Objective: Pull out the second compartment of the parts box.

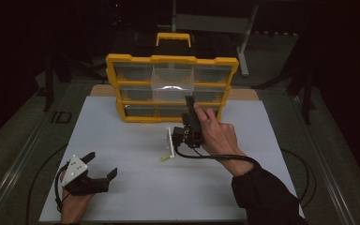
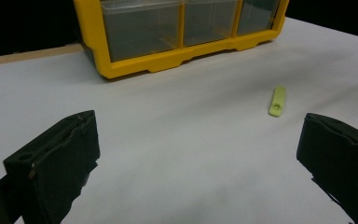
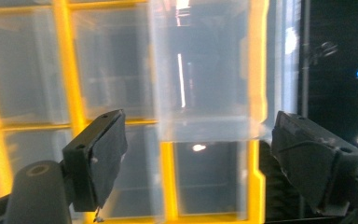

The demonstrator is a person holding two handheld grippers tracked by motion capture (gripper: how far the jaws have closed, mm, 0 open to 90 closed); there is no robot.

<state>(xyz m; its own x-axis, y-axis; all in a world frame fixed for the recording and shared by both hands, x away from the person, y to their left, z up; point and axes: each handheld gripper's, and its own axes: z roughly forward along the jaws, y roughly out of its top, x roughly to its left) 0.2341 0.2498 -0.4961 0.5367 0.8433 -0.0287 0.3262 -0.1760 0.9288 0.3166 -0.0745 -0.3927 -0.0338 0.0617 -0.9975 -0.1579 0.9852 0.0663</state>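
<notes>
Open right gripper [image 1: 190, 104] faces a clear plastic drawer [image 1: 172, 77], boxy and glossy.

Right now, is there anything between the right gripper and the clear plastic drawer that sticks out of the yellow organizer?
Nothing visible stands in the way. The right gripper is open, directly in front of the clear plastic drawer pulled out of the yellow organizer. In the right gripper view, its black jaws flank the drawer's front with only open space between.

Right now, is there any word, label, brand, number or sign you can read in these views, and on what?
None can be read.
Yellow organizer: no label shows on its frame or clear drawers.
Small yellow-green piece on the white board: a moulded mark, too small to read.
</notes>
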